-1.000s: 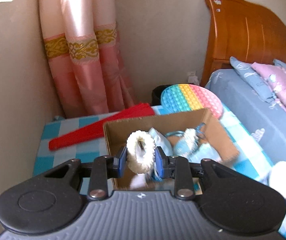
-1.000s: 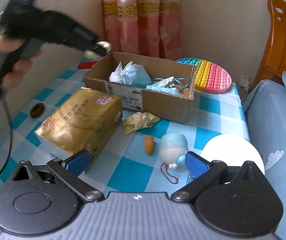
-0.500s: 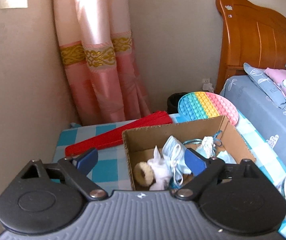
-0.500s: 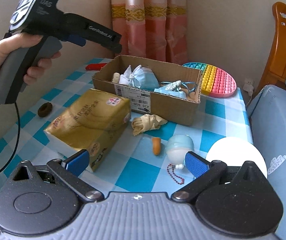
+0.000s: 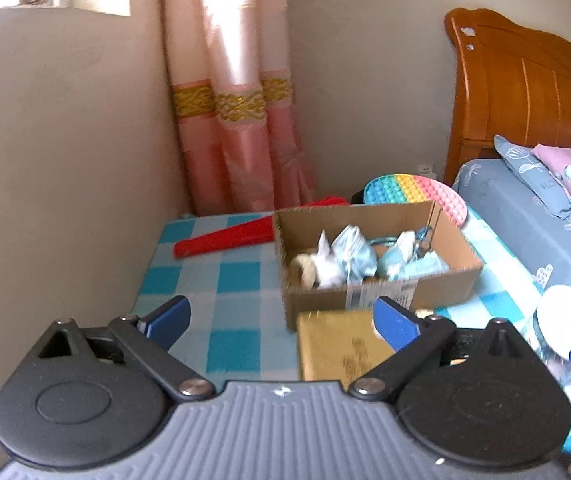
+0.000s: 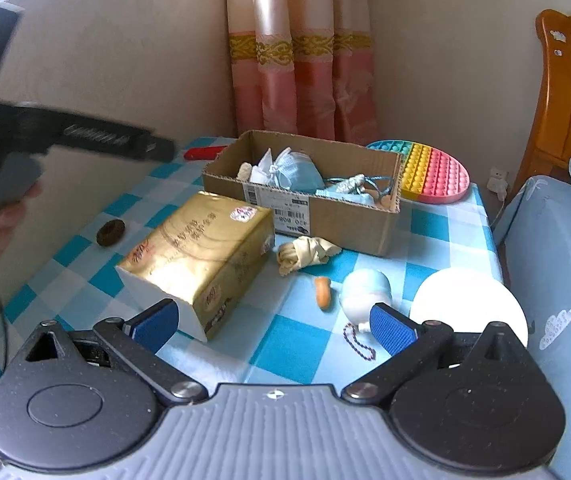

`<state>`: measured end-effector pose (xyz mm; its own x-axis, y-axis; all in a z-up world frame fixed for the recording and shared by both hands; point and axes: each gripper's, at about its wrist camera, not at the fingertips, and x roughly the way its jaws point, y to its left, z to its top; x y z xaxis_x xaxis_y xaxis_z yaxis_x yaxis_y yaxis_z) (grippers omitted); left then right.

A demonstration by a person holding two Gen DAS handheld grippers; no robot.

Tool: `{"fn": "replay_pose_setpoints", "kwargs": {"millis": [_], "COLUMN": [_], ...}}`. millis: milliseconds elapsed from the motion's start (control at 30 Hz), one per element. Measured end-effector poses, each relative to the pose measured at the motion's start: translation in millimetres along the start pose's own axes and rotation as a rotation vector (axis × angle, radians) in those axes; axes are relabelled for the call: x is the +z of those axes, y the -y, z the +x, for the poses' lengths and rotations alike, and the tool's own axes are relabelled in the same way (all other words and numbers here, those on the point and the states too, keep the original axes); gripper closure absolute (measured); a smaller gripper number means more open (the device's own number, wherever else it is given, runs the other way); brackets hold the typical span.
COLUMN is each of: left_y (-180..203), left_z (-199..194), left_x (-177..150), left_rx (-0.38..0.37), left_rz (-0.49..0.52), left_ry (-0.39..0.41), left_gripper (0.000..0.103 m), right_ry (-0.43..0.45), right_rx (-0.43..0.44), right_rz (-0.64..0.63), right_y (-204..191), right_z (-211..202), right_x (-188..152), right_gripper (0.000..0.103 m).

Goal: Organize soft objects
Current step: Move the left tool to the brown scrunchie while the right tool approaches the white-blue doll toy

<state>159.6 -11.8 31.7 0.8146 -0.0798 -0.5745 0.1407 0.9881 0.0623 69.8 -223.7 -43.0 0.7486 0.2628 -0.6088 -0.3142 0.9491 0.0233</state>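
Note:
An open cardboard box [image 5: 377,296] [image 6: 337,220] stands on the checked table and holds a cream scrunchie [image 5: 303,270], blue face masks [image 5: 353,252] and other soft bits. My left gripper [image 5: 281,320] hangs back from the box over the table, its jaws opening with nothing between them. My right gripper [image 6: 273,325] is open and empty near the table's front edge. Just ahead of it lie a beige cloth [image 6: 305,250], a small orange piece [image 6: 322,298] and a white-and-blue plush keychain [image 6: 365,292]. A brown hair tie [image 6: 110,232] lies at the left.
A gold tissue pack [image 6: 201,248] lies in front of the box. Behind the box are a rainbow bubble mat [image 6: 433,172] and a red folded fan [image 5: 225,236]. A white disc [image 6: 469,308] sits at the right edge, beside the bed [image 5: 525,220]. A wall borders the left.
My left gripper let go of the cream scrunchie, which now lies in the box, opened wide and drew back from the box. The right gripper has barely moved.

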Motion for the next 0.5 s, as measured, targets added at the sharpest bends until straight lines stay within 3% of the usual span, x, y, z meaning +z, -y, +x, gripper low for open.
{"fn": "replay_pose_setpoints", "kwargs": {"millis": [233, 500], "left_y": [-13.7, -38.7], "left_z": [-20.8, -4.3], "left_x": [-47.6, -100.3], "left_rx": [0.023, 0.107], "left_rz": [-0.103, -0.203], "left_ry": [-0.019, -0.111], "left_gripper": [0.005, 0.001], "right_ry": [-0.017, -0.019], "right_rx": [-0.015, -0.025], "right_rz": [-0.020, -0.045], "right_y": [-3.9, -8.2], "right_z": [-5.4, -11.2], "right_x": [-12.4, -17.6], "right_gripper": [0.000, 0.000]}}
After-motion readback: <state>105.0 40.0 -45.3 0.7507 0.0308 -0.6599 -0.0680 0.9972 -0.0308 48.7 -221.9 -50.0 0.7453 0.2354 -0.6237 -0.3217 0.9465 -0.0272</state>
